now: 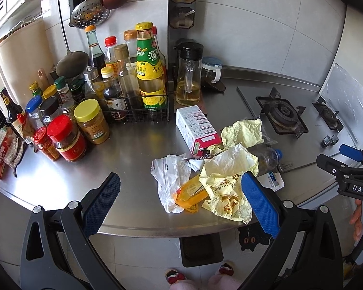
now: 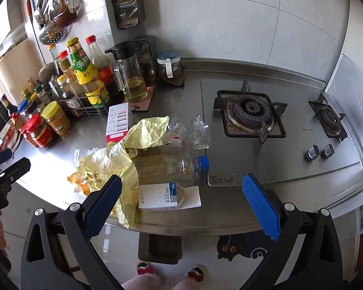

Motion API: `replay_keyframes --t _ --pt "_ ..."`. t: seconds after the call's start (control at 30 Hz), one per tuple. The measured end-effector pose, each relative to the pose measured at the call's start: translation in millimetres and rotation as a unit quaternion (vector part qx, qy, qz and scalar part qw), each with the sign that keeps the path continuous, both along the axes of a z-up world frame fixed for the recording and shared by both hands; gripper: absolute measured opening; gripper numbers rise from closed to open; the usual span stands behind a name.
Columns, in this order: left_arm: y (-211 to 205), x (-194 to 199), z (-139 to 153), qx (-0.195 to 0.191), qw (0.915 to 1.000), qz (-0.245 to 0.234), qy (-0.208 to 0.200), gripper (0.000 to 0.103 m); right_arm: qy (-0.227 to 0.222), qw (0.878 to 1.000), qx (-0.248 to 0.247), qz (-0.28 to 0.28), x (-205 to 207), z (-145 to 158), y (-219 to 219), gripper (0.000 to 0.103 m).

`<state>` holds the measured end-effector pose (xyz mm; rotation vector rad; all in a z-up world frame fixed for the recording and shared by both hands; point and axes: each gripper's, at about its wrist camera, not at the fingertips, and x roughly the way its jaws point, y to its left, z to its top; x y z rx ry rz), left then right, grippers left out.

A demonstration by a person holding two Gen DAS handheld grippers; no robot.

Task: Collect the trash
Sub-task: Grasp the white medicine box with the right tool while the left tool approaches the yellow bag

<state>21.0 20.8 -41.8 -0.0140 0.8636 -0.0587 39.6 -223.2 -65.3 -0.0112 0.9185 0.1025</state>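
Both my grippers, left (image 1: 180,199) and right (image 2: 181,199), hang wide apart and empty at the counter's (image 1: 133,145) front edge. The trash lies just ahead: yellow wrappers (image 1: 227,169), an empty bottle (image 2: 167,166) and a small box (image 2: 158,197). A careless grab could roll the bottle or push the overhanging wrapper to the floor.

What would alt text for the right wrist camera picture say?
Open right gripper hovers at the edge of a steel counter above a small white box, a lying plastic bottle and crumpled yellow wrappers. A gas stove sits right, condiment bottles left.
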Motion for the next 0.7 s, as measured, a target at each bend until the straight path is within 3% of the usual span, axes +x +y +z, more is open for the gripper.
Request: replay_keyframes --t 0.1,0.27,0.37,0.7 --pt "-8.0 1.1 -10.7 0.001 0.9996 -0.026 0.0 0.094 0.013 1.0 0.004 0.013 0.4 -15.2 1.2 0.098" --pt "-23.8 4.6 -26.1 -0.002 0.997 -0.077 0.002 0.086 0.048 0.998 0.008 0.029 2.9 -47.4 2.2 0.076" --pt "-32.1 10.0 -34.2 -0.001 0.9952 -0.098 0.005 0.08 0.062 0.997 0.019 0.039 3.4 -64.2 4.1 0.072" --pt "-48.1 29.7 -51.9 -0.01 0.9914 -0.127 0.029 0.068 0.08 0.993 0.052 0.075 14.1 -98.3 8.6 0.069"
